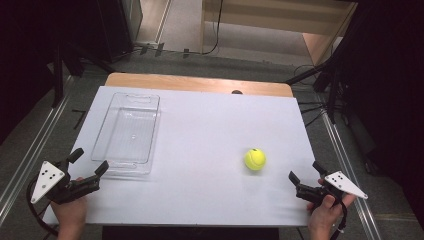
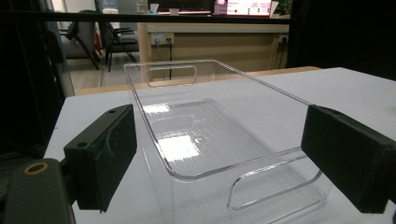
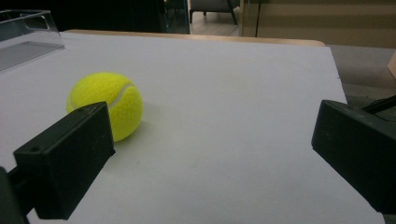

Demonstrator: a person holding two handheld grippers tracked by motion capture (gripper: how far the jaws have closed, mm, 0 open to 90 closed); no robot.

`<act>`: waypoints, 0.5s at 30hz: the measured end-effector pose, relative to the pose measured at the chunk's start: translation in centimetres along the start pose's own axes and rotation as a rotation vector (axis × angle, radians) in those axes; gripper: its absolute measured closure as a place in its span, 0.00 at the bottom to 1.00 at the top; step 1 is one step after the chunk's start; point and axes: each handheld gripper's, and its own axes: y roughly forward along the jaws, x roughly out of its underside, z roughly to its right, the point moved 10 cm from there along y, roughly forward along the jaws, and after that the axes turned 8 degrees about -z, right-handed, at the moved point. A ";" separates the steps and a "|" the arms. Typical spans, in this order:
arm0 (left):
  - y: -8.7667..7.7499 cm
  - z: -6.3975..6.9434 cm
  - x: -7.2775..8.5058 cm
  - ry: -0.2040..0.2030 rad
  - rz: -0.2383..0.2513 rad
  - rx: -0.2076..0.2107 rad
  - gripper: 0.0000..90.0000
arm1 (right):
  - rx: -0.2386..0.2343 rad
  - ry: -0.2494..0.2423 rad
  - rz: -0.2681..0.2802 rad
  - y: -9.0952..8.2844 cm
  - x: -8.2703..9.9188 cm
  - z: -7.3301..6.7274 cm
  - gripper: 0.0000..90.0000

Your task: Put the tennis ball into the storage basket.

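Ball: yellow felt tennis ball sits on white tabletop, R of centre, free of both grippers.
R gripper: black two-jaw right gripper at table's near-R corner, jaws spread wide, nothing btwn them. Held in the right hand.
Ball vs R gripper: ball at approx 10 o'clock from jaw tips in high view, near but apart. In right gripper view ball sits just past the L jaw, partly hidden behind it, outside the gap.
L gripper: black two-jaw left gripper at near-L corner, jaws wide apart, holding nothing.
Bin: clear rectangular plastic bin at 12 o'clock from L gripper, near end just ahead of jaws; looks empty.
Ball vs bin: well apart, ball at 4 o'clock from bin.
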 end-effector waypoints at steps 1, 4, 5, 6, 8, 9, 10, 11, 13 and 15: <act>0.0 0.0 0.0 0.001 -0.002 0.000 0.12 | 0.000 0.003 0.000 0.0 0.0 0.0 0.00; 0.0 0.0 0.0 0.003 0.001 0.004 0.12 | -0.014 -0.002 -0.001 0.0 0.0 -0.1 0.00; 0.0 0.0 0.0 0.003 0.000 0.004 0.12 | -0.038 -0.008 -0.006 0.1 0.0 -0.2 0.00; 0.0 0.0 0.0 0.003 0.000 0.003 0.12 | -0.054 -0.005 -0.009 0.1 0.0 -0.3 0.00; -0.1 -0.1 0.0 0.002 0.000 0.001 0.12 | -0.064 -0.013 -0.010 0.1 -0.1 -0.4 0.00; -0.1 -0.1 0.0 0.003 0.001 0.001 0.12 | -0.059 -0.012 -0.011 0.1 -0.1 -0.4 0.00; -0.1 -0.1 0.0 0.003 0.001 0.001 0.12 | -0.059 -0.012 -0.011 0.1 -0.1 -0.4 0.00; -0.1 -0.1 0.0 0.002 0.000 0.002 0.12 | -0.060 -0.008 -0.013 0.1 -0.2 -0.3 0.00; -0.1 -0.1 0.0 0.002 0.000 0.001 0.12 | -0.056 -0.008 -0.013 0.1 -0.2 -0.3 0.00; -0.1 -0.1 0.0 0.002 0.000 -0.001 0.12 | -0.051 -0.018 -0.027 0.3 -0.4 -0.4 0.00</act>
